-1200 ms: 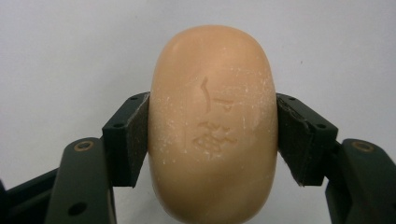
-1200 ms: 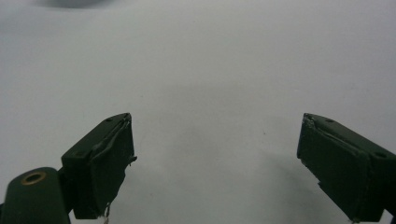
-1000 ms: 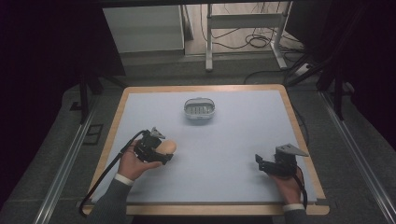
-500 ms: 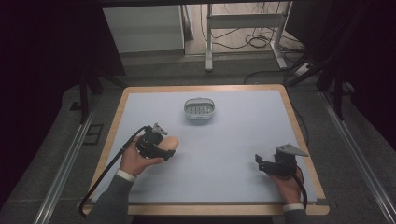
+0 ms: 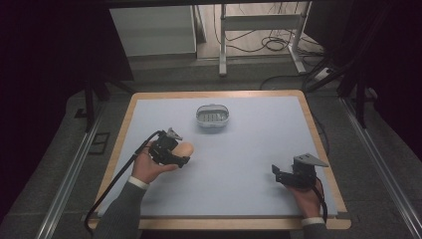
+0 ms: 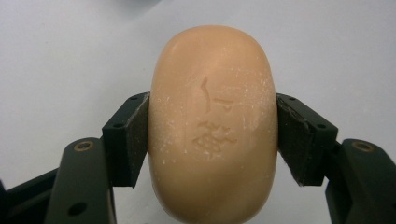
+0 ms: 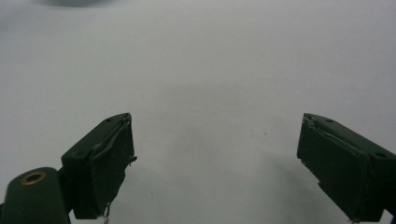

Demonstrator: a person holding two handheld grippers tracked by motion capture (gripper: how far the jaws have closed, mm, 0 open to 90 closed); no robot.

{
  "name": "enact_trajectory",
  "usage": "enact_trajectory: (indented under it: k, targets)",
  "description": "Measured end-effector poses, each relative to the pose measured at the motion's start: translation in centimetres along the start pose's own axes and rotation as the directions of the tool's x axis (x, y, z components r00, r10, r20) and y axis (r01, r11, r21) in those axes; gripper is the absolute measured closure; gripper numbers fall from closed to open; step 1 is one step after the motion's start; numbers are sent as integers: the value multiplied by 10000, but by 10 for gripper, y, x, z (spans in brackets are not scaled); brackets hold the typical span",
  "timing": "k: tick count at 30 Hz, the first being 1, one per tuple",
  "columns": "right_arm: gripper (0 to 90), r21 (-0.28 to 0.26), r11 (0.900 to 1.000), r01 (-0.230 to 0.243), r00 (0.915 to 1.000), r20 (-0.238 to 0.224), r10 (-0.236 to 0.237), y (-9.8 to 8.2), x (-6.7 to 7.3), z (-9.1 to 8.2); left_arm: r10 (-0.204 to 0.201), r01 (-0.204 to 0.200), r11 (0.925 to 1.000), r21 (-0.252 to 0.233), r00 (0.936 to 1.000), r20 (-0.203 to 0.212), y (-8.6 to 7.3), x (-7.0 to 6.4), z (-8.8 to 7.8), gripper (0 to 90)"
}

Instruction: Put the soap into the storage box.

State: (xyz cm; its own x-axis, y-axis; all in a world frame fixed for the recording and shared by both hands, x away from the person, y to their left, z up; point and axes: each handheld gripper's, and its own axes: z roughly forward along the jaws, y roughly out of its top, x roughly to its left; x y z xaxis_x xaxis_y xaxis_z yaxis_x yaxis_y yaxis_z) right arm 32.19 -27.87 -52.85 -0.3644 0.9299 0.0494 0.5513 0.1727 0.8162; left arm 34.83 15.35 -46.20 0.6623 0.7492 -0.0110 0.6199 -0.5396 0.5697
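- Two grippers are working the table: the left gripper (image 5: 178,158) is clamping a peach soap (image 6: 213,121) across its middle, left of center in the high view.
- The soap (image 5: 185,149) is sitting just above the mat (image 5: 249,159), so pickup looks done; carrying it to the dish (image 5: 212,116) at upper center seems left.
- The right gripper (image 5: 278,175) is resting at lower right, jaws standing wide apart around nothing.
- Nothing is lying between soap and dish.
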Motion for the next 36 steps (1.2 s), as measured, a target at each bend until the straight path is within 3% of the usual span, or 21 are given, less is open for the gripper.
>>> enact_trajectory:
  k: [13,24,36]
  targets:
    - [109,4,10000,-3,10000,14,3,0,0,0,53,-53,9999,-106,10000,-50,12,4,0,325]
    - [109,5,10000,1,10000,32,-1,0,0,0,-159,163,9995,-258,9998,147,15,13,2,325]
    - [109,2,10000,-15,10000,22,15,0,0,0,-26,28,9997,-234,10000,74,26,15,4,325]
